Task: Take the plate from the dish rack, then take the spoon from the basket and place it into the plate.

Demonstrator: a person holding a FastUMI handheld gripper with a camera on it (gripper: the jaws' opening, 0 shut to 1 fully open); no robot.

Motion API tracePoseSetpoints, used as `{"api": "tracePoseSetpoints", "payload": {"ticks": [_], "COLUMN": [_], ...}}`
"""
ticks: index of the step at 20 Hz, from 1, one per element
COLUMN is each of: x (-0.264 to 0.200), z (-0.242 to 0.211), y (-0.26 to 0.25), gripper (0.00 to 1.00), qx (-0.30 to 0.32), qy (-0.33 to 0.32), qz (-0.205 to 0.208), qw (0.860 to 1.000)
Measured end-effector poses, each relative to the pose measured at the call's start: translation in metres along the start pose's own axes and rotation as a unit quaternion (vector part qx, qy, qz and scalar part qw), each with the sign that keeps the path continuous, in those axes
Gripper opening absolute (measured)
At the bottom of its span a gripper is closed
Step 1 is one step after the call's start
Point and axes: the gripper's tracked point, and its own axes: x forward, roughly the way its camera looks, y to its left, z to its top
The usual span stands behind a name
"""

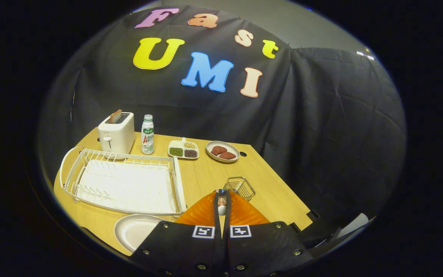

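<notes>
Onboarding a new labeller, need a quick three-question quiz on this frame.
1. True or false: the plate stands in the dish rack.
2. What sits just beyond the gripper fingertips? A) toaster B) wire basket C) bottle
3. Fill in: the fingers are closed on a small pale item, apparently the ____.

Key
1. False: the rack is empty and the plate lies on the table, by the rack's near edge.
2. B
3. spoon
</notes>
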Motion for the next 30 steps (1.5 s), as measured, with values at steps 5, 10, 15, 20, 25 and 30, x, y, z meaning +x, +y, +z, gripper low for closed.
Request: {"api": "tracePoseSetpoints", "payload": {"ticks": [5, 10, 15, 20, 25, 30], "x": [-0.050, -0.076, -0.069, -0.049, -0.040, -0.037], "z": [-0.006, -0.047, -0.087, -0.106, -0.108, -0.122], "y": [0.040, 0.088, 0.128, 0.147, 0.140, 0.132], "gripper": [0.01, 0.00, 0.00, 0.00, 0.01, 0.10], "qx": [-0.007, -0.021, -0.043, -0.031, -0.044, -0.057], "qy": [-0.004, 0.018, 0.036, 0.035, 0.027, 0.042], "qz": [0.027, 0.089, 0.159, 0.210, 0.230, 0.246], "qw": [1.000, 0.996, 0.986, 0.977, 0.972, 0.967]}}
